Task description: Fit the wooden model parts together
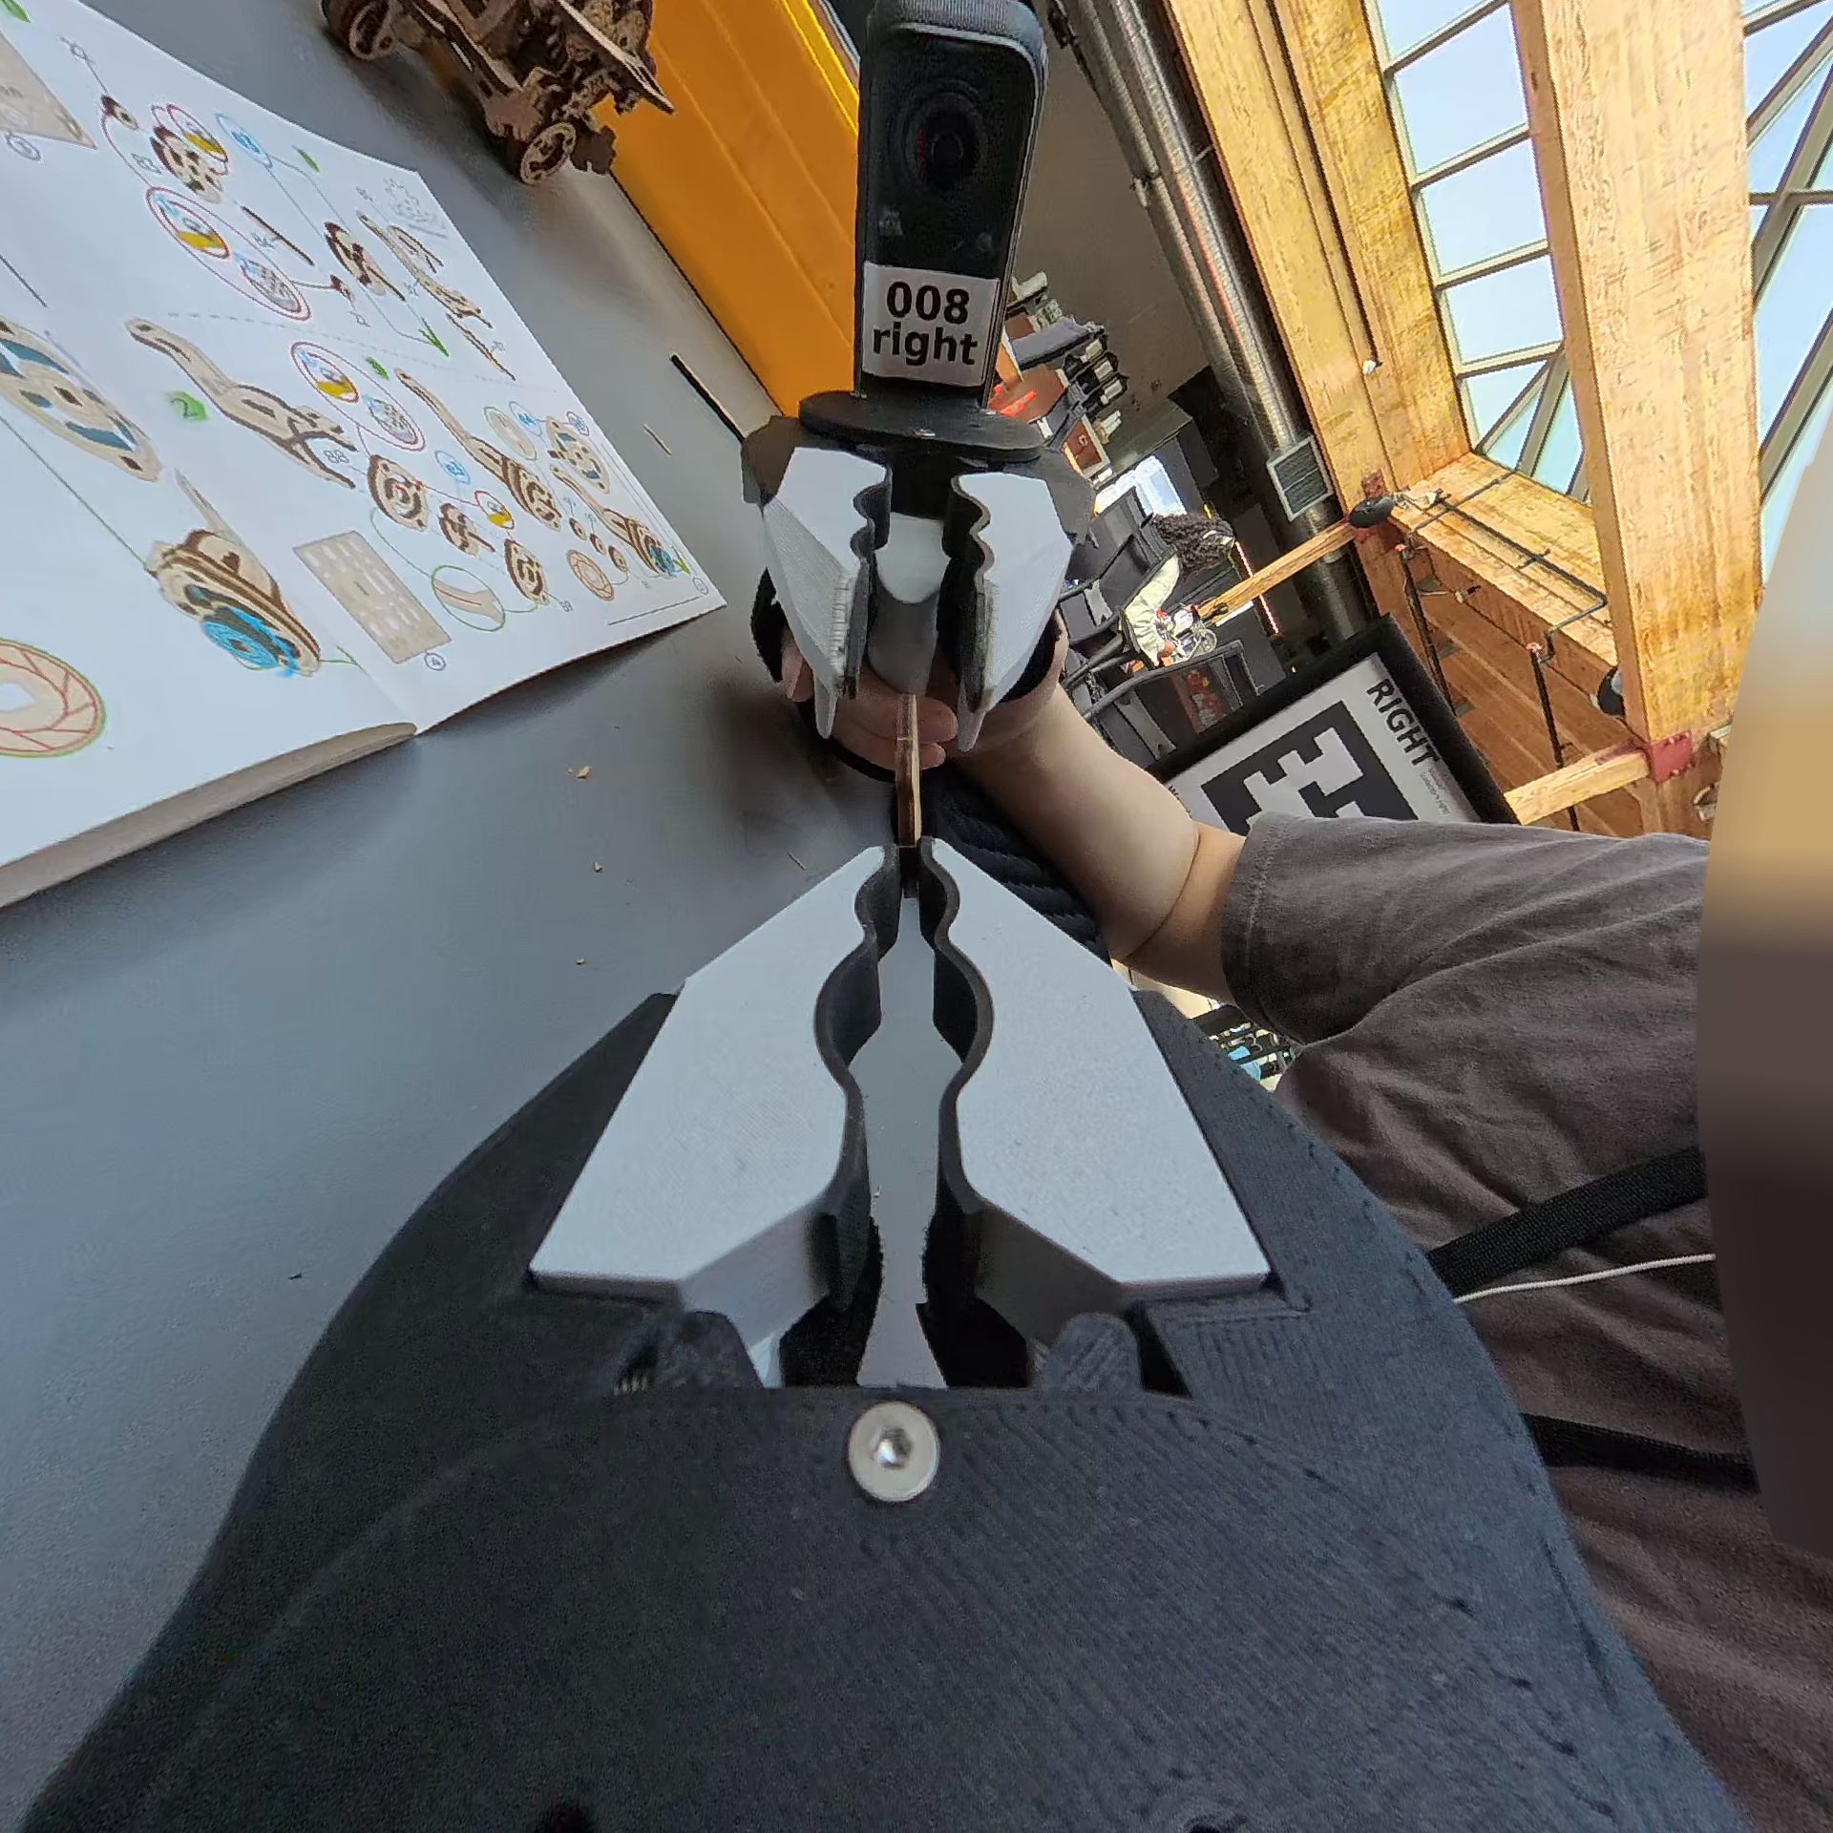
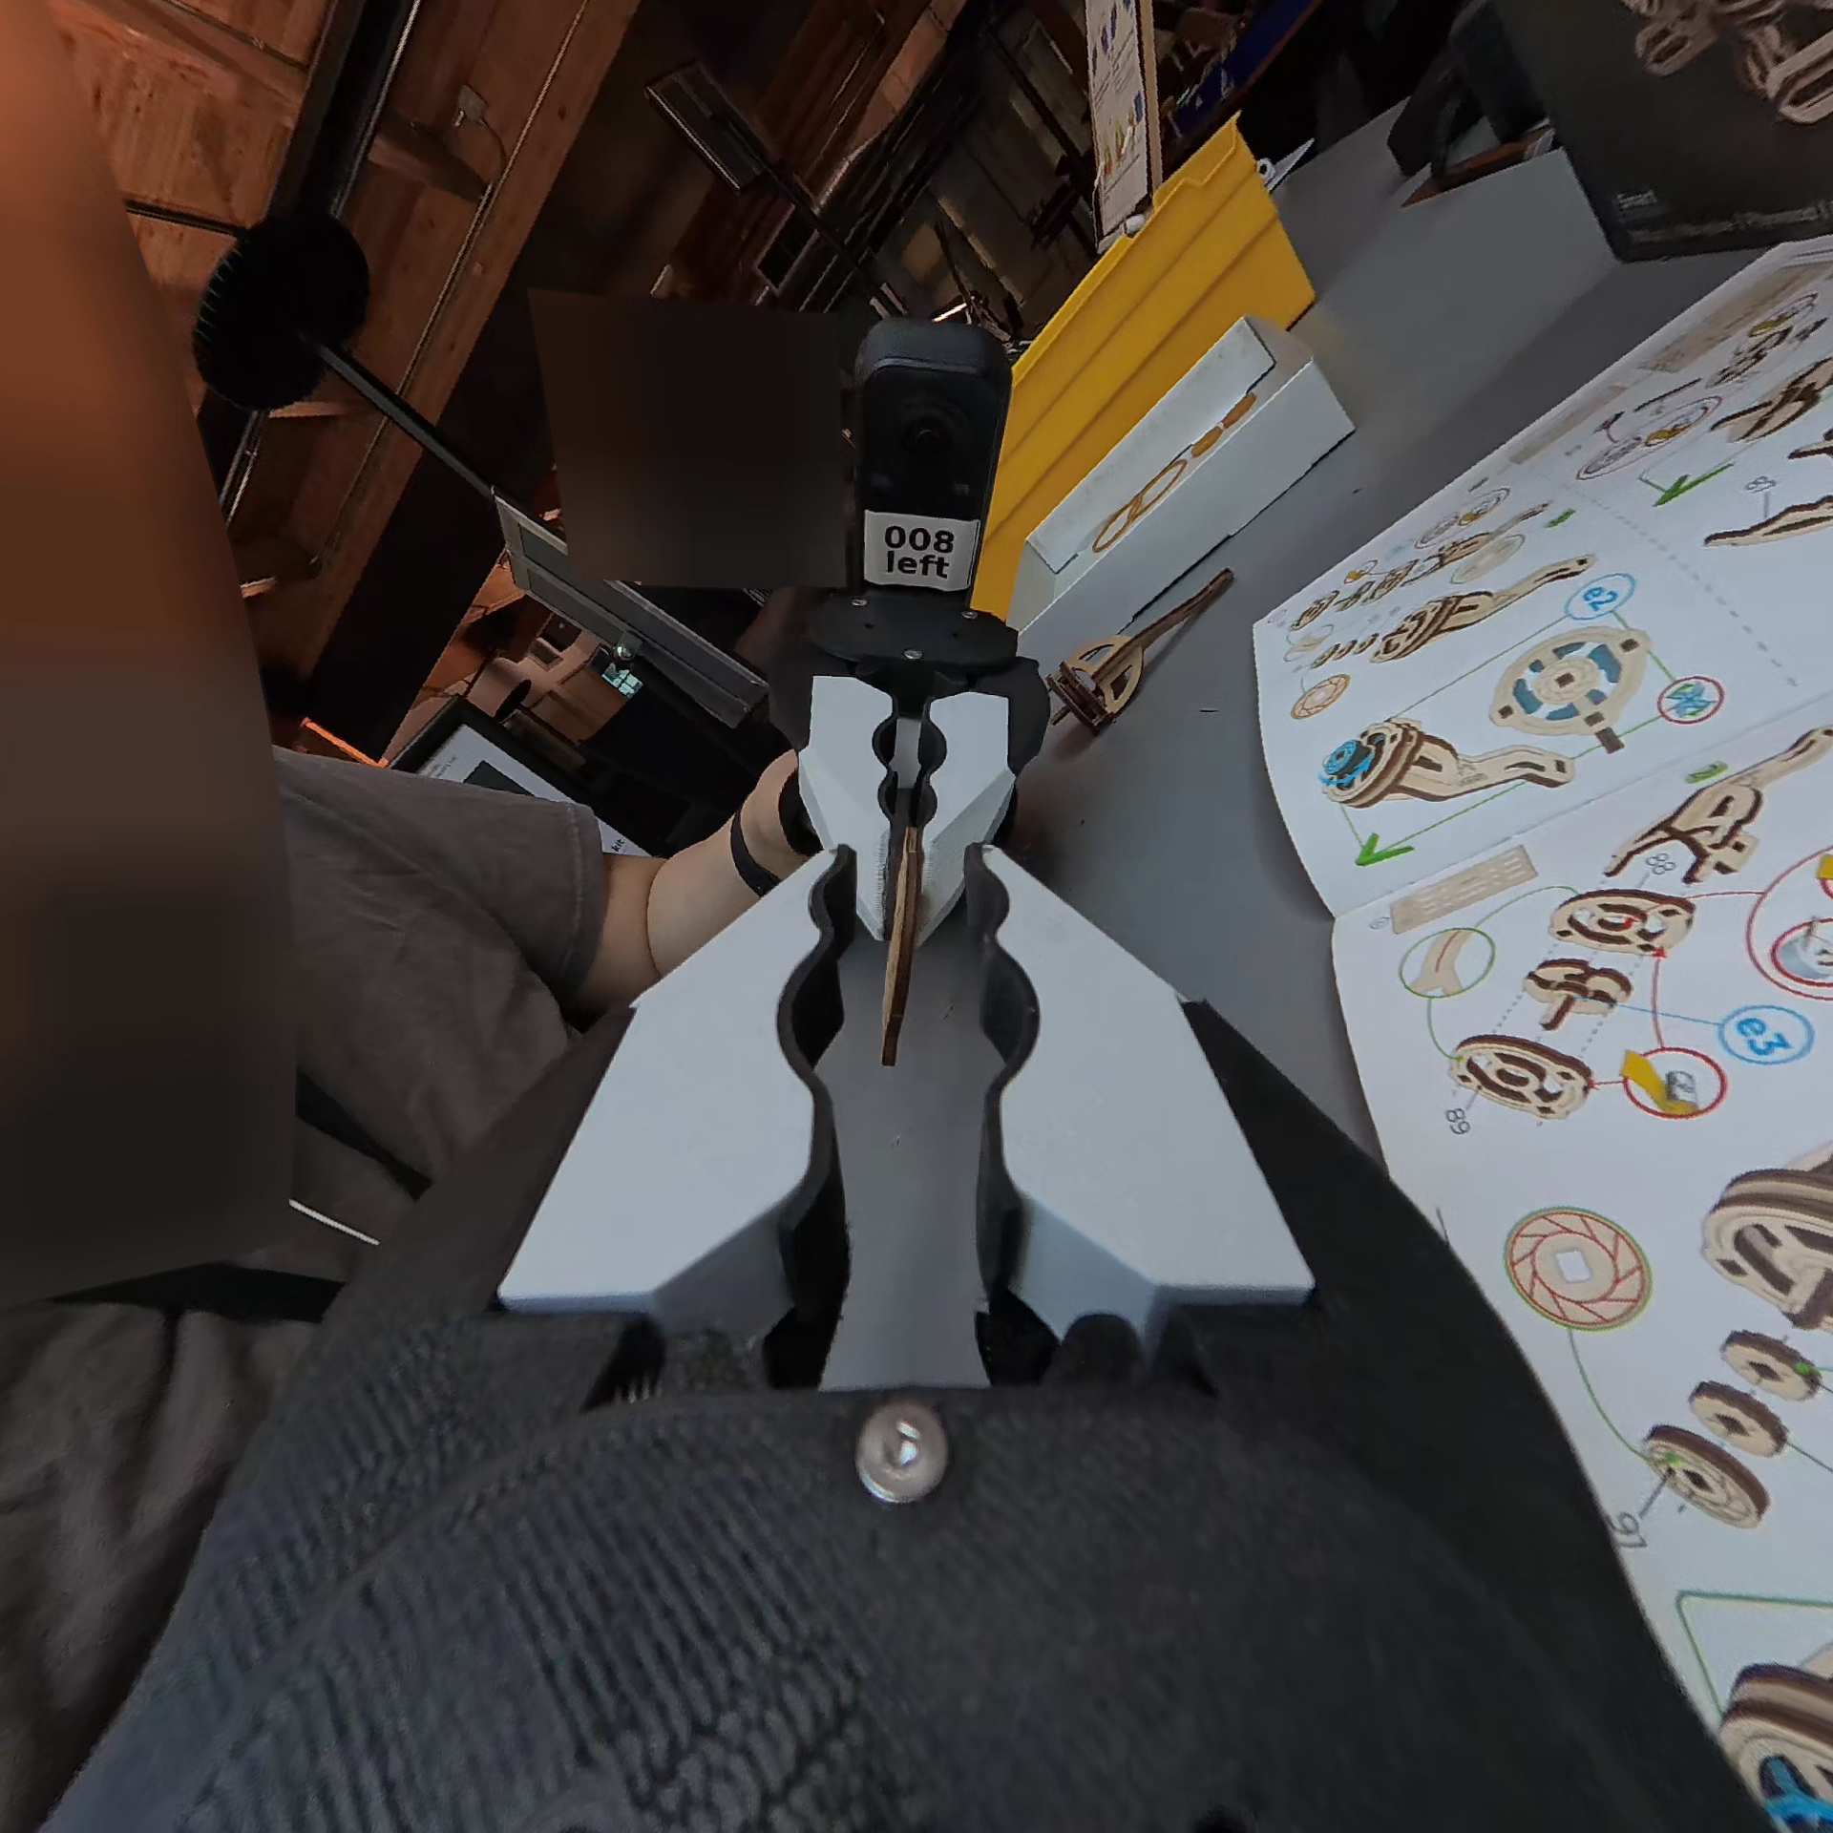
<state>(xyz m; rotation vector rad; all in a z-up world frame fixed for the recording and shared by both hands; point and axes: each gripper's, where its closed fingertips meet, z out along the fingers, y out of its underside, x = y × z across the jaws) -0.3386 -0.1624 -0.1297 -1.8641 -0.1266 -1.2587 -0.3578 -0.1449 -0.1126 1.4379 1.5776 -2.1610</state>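
My left gripper [image 1: 908, 855] is shut on a thin flat wooden part [image 1: 909, 794], seen edge-on and sticking forward from its tips. My right gripper [image 2: 911, 865] faces it head-on and is open. The wooden part [image 2: 898, 972] reaches into the gap between the right fingers [image 2: 734, 1071] and touches neither of them. In the left wrist view the right gripper [image 1: 903, 724] stands just beyond the part, its fingers on either side of the part's far end. In the right wrist view the left gripper [image 2: 905, 893] is closed on the part's far end.
An open instruction booklet [image 1: 298, 446] lies on the grey table [image 1: 298, 1041]. A built wooden model [image 1: 516, 69] stands at the far edge. A small wooden sub-assembly [image 2: 1121, 655], a white box [image 2: 1190, 466] with parts and a yellow bin [image 2: 1170, 298] sit behind the grippers. My two grippers' fingertips are within a few centimetres of each other. Left tips and right tips are each some 20 cm from the small wooden sub-assembly [image 2: 1121, 655].
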